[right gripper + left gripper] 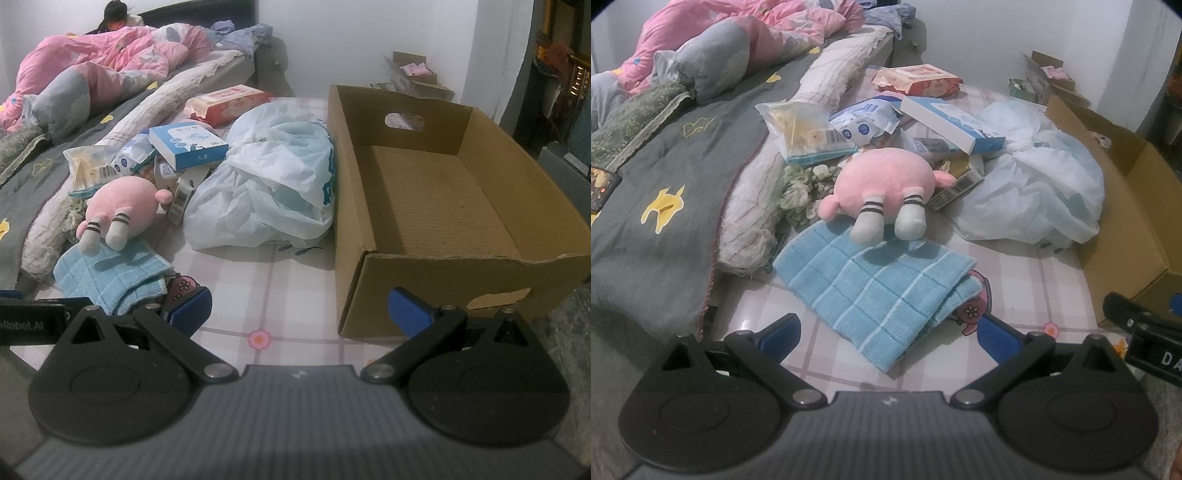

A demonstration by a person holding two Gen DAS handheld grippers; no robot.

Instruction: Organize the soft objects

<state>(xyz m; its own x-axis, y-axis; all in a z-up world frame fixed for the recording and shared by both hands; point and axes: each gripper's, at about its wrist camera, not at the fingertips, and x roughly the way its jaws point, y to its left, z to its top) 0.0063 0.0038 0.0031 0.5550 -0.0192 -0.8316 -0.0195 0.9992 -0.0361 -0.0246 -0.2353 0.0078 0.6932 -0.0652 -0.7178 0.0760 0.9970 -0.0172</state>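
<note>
Flanking towel (875,291): spread left tool (888,334).

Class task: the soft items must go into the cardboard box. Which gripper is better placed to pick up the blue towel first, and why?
Left. The left gripper is open, directly facing the blue towel. The right gripper faces bare sheet beside the cardboard box, with the towel off to its left.
</note>
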